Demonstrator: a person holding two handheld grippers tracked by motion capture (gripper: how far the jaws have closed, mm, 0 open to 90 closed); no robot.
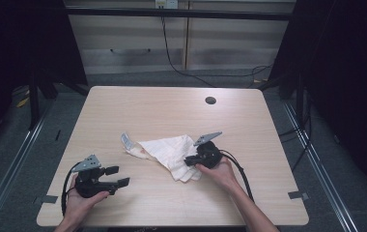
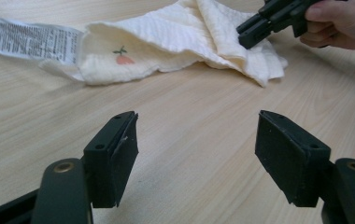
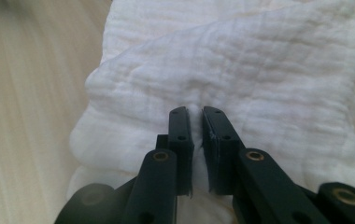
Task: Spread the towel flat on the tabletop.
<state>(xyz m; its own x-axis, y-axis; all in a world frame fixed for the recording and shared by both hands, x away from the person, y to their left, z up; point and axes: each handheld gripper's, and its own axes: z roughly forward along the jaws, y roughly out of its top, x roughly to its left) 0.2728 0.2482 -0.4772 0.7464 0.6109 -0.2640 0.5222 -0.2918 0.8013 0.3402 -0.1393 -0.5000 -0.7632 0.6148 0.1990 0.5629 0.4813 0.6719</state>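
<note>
The cream cloth point(image 1: 169, 152) lies crumpled near the middle of the wooden surface point(image 1: 172, 111). A small orange fruit picture point(image 2: 125, 59) is printed on it. A white label point(image 1: 127, 141) sticks out flat from its corner at about 9 o'clock. At the cloth's 3 o'clock edge, the right gripper point(image 3: 197, 116) is clenched on a pinch of the cloth, with a thin fold squeezed between the two black jaws. The left gripper point(image 1: 116, 176) rests on the surface at about 8 o'clock from the cloth, well apart from it. Its jaws stand wide apart with nothing between them.
</note>
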